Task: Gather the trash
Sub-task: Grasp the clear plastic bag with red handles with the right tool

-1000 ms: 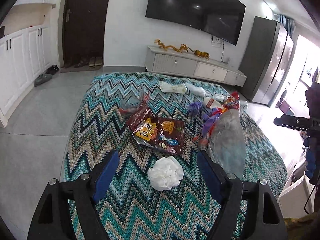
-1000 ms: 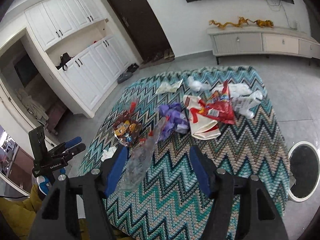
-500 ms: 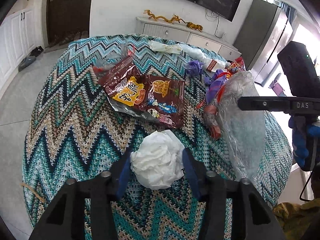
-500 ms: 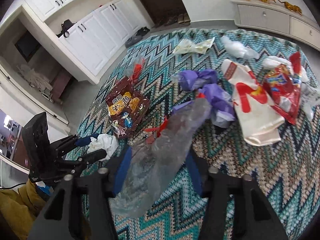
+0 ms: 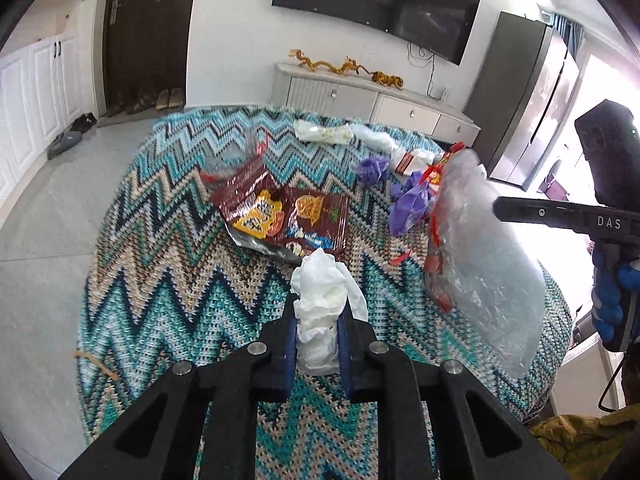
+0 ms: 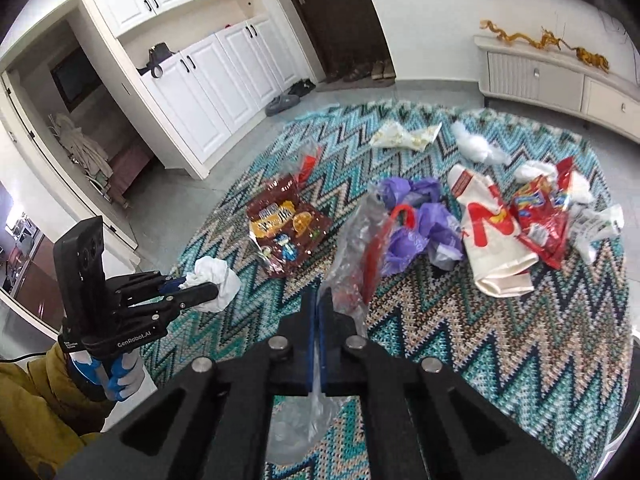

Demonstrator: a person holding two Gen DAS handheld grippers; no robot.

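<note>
My left gripper [image 5: 318, 320] is shut on a crumpled white tissue [image 5: 324, 300] and holds it just above the zigzag cloth [image 5: 160, 280]; it also shows in the right wrist view [image 6: 208, 286]. My right gripper [image 6: 319, 300] is shut on a clear plastic bag [image 6: 356, 248] with red bits inside, lifted off the cloth; the bag also shows in the left wrist view [image 5: 480, 260]. A brown snack wrapper [image 5: 288, 216], purple bags [image 6: 416, 224], a white-and-red bag [image 6: 492, 236] and a red wrapper [image 6: 544, 216] lie on the cloth.
More white wrappers [image 5: 324, 134] lie at the far side of the round table. A white TV cabinet [image 5: 376, 100] and a grey fridge [image 5: 524, 96] stand behind. White cupboards [image 6: 208, 80] line the left wall. Shoes [image 6: 282, 102] lie on the floor.
Both grippers have closed: the left on the white tissue, the right on the clear plastic bag. Both pieces are now lifted off the cloth.
</note>
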